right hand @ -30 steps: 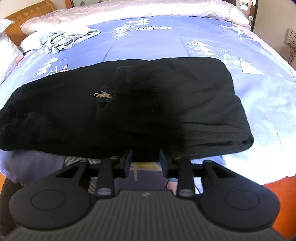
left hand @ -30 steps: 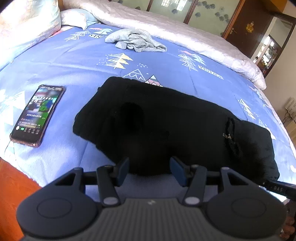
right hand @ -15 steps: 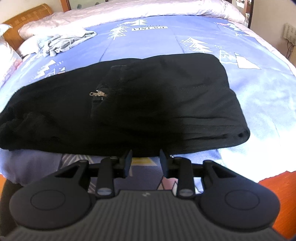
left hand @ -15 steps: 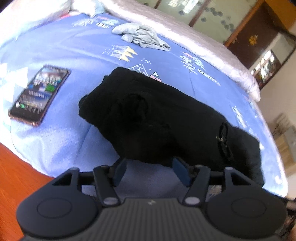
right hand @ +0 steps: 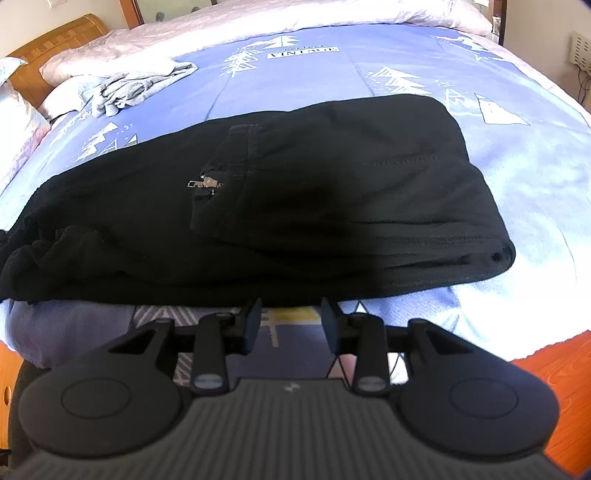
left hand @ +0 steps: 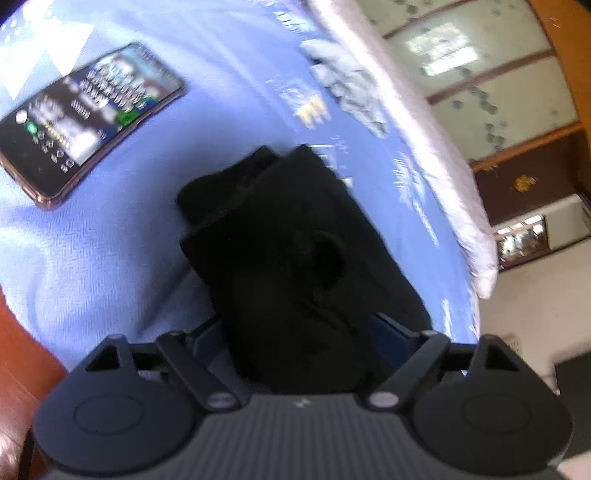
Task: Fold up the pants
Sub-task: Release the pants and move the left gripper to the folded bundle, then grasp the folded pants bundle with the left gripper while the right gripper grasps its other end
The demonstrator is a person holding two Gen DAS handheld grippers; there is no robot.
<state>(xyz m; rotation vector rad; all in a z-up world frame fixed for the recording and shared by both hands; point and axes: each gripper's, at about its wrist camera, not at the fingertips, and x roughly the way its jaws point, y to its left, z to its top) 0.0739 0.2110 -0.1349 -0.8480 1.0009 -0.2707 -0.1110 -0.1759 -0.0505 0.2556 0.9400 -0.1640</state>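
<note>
Black pants [left hand: 288, 229] lie folded in a long band across the blue bedsheet [left hand: 92, 258]. My left gripper [left hand: 295, 332] is tilted over one end of the band. Its jaws are opening wide, and the black cloth fills the gap between them and hides part of both fingers. In the right wrist view the pants [right hand: 295, 192] show a silver zipper pull [right hand: 205, 182] and a thick folded end at the right. My right gripper [right hand: 291, 317] hovers just short of the pants' near edge, jaws a little apart and nothing between them.
A phone [left hand: 85, 125] with a lit screen lies on the sheet left of the pants. A crumpled grey garment [right hand: 136, 85] sits farther back near a white quilt [right hand: 258, 14]. The bed's wooden edge [left hand: 14, 350] runs close below both grippers.
My left gripper has rolled and dropped in over the end of the pants, and its jaws have spread wider with the cloth now between them. The right gripper has stayed put.
</note>
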